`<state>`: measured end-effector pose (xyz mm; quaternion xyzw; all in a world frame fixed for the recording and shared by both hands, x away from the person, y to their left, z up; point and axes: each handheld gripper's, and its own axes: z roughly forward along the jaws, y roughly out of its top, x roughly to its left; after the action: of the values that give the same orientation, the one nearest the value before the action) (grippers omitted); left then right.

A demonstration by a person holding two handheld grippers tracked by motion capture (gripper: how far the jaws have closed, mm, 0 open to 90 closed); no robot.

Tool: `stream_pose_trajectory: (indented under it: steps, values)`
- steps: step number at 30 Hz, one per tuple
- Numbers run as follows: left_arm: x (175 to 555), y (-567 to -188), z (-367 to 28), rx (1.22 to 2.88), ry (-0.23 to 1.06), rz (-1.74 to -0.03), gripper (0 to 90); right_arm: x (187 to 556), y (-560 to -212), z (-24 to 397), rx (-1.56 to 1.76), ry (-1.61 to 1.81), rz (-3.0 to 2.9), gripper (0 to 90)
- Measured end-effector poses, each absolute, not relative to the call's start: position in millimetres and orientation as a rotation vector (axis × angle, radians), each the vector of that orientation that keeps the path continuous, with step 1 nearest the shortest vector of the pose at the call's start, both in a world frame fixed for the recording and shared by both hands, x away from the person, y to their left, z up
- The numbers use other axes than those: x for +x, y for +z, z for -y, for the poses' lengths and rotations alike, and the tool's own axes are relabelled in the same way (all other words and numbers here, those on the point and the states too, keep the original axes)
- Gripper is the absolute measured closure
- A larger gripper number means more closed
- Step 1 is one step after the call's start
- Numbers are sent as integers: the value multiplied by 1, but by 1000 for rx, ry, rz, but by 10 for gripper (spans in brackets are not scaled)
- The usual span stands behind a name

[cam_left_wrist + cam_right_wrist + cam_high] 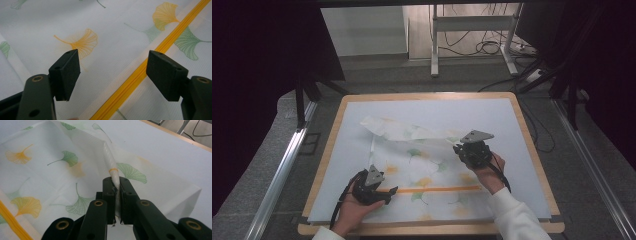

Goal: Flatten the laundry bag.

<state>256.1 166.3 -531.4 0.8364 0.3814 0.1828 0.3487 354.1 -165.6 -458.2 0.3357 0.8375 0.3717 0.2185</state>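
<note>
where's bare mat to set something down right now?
Bare mat lies beyond the folded cloth, up to the table's far rim, plus a strip right of the right gripper. Near half is crowded: cloth, left gripper, both hands.

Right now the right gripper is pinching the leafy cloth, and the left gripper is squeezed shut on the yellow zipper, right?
Not quite. The left gripper is open: in the left gripper view its jaws stand wide apart above the yellow zipper, gripping nothing. The rest is right: the right gripper is pinching a fold of the leafy cloth.
</note>
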Motion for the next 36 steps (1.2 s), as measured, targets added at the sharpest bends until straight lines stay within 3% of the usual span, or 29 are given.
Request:
stream_pose_trajectory:
  steps: [36]
  values:
    - [257,-533,-165,2180,474,-985,274,414,-469,221,1201,1092,-2092,832]
